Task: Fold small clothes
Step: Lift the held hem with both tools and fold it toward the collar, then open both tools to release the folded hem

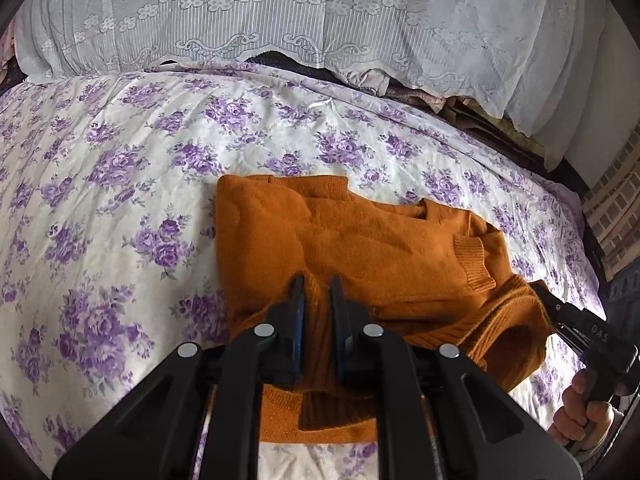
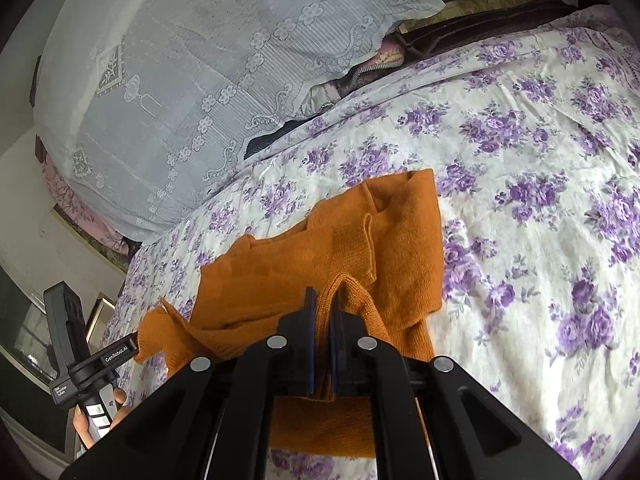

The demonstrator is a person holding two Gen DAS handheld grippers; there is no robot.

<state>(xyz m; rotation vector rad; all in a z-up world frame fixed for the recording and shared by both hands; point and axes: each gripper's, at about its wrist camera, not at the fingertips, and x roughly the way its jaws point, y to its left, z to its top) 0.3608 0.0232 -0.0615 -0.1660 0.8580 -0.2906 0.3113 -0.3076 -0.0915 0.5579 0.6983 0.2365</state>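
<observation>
Left gripper (image 1: pixel 316 284): its two dark fingers are pinched narrow on a ribbed edge of the orange sweater (image 1: pixel 360 240), with knit bunched up between the pads. Right gripper (image 2: pixel 323 296): its fingers are likewise nearly closed, clamping a raised ridge of the same sweater's ribbed edge, which stands up in a small peak just past the fingertips. Each gripper is held by a hand at its handle; the right hand (image 1: pixel 584 412) shows at the sweater's right side in the left view, and the left hand (image 2: pixel 100 420) shows at its left side in the right view.

The sweater lies on the floral bedsheet (image 1: pixel 120 168), white with purple roses. Its near ribbed edge is lifted off the sheet between the two grippers, while the rest lies beyond them. That far part is already layered: a ribbed cuff (image 1: pixel 472 256) and sleeve lie across the body, and the sweater's left edge runs fairly straight, so the sleeves appear to be folded in already. A strip of orange knit also shows beneath each gripper, on the near side.

Judged from this, the fold is partly done. What looks left is to carry the held edge over the sweater towards its far end, lay it down, release, and smooth the wrinkles.

Beyond the sweater, at the far edge of the sheet, hangs a white lace cover (image 1: pixel 280 20) over a bulky heap
</observation>
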